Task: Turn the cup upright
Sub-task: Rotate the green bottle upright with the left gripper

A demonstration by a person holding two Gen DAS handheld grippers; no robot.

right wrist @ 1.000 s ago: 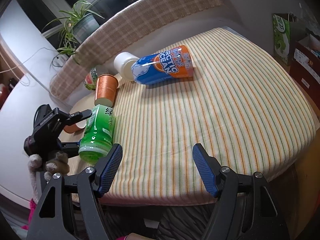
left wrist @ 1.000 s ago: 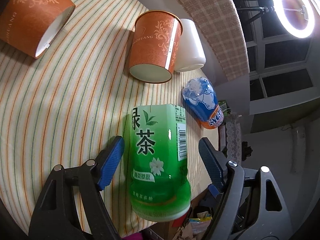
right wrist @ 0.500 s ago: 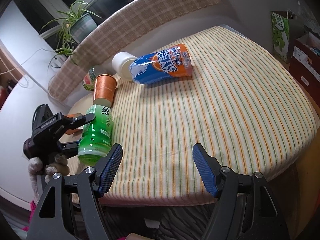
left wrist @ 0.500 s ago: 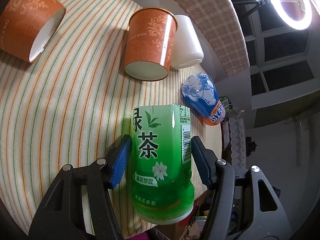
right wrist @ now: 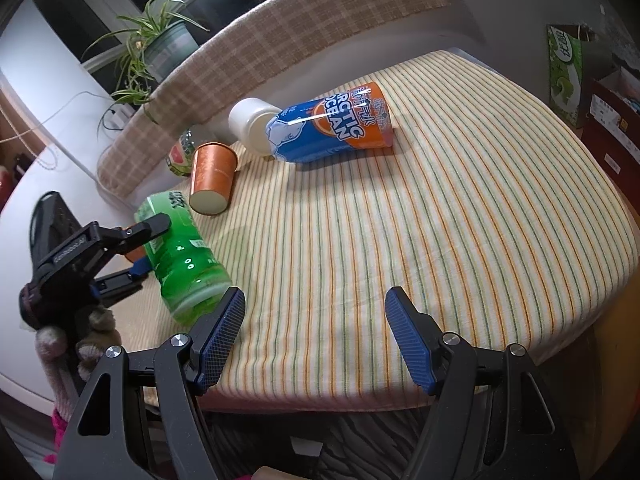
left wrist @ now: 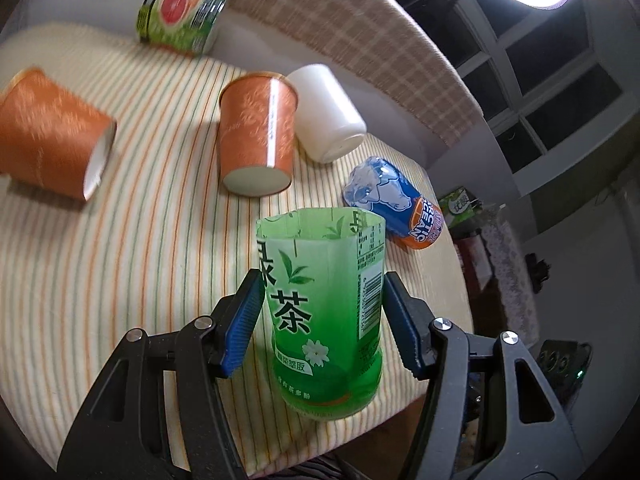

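Note:
A green tea-label cup sits between the blue pads of my left gripper, which is shut on its sides. The cup is tilted, with its open cut rim pointing away from the camera and its rounded base toward me. In the right wrist view the same green cup is lifted at a slant over the near-left edge of the striped table, held by the left gripper. My right gripper hangs open over the table's near edge with nothing between its fingers.
On their sides lie two orange paper cups, a white cup and a blue-orange Arctic Ocean cup. A grapefruit-label can lies near the plaid sofa back. A potted plant stands behind.
My left gripper closed on the green cup, then lifted and tilted it so its open rim rises away from the cloth. The right gripper stayed still and open.

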